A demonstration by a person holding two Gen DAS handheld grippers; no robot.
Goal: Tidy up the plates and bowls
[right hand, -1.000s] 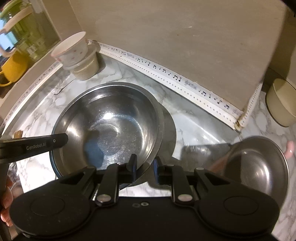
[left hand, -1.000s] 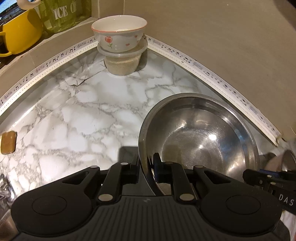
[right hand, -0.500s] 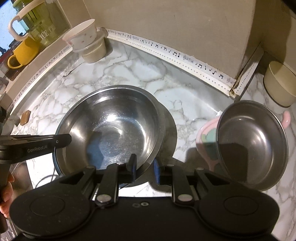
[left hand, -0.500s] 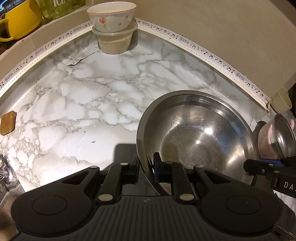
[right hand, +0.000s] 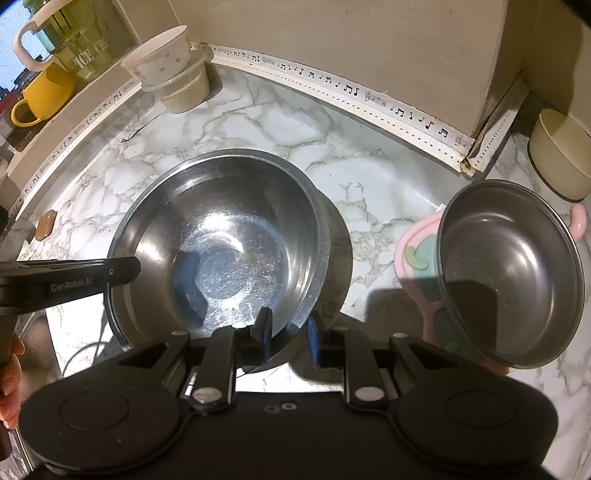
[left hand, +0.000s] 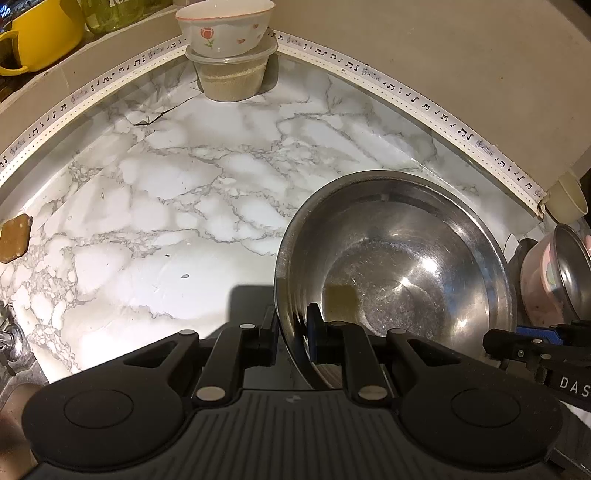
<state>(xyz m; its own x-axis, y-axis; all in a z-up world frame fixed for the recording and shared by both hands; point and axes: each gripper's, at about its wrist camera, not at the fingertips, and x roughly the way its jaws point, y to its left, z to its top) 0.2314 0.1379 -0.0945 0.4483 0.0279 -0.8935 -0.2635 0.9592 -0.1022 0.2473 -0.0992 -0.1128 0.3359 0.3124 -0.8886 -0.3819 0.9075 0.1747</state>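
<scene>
A large steel bowl (left hand: 399,258) is held over the marble counter (left hand: 166,206). My left gripper (left hand: 291,332) is shut on its near-left rim, one finger inside and one outside. My right gripper (right hand: 288,332) is shut on the near rim of the same bowl (right hand: 229,236). The left gripper's arm (right hand: 66,280) shows at the left of the right wrist view. A smaller steel bowl (right hand: 513,273) sits tilted in a pink holder (right hand: 417,254) to the right. A flowered ceramic bowl (left hand: 225,27) rests on a plastic tub (left hand: 232,77) in the far corner.
A cream bowl (right hand: 561,155) stands past the wall corner at the right. A yellow mug (right hand: 44,96) and a green jar (right hand: 85,48) stand on the ledge at the left. A brown pad (left hand: 14,238) lies at the counter's left edge beside the sink.
Both grippers have drawn the large bowl back toward me and slightly left. The small steel bowl and pink holder have come further into view at the right.
</scene>
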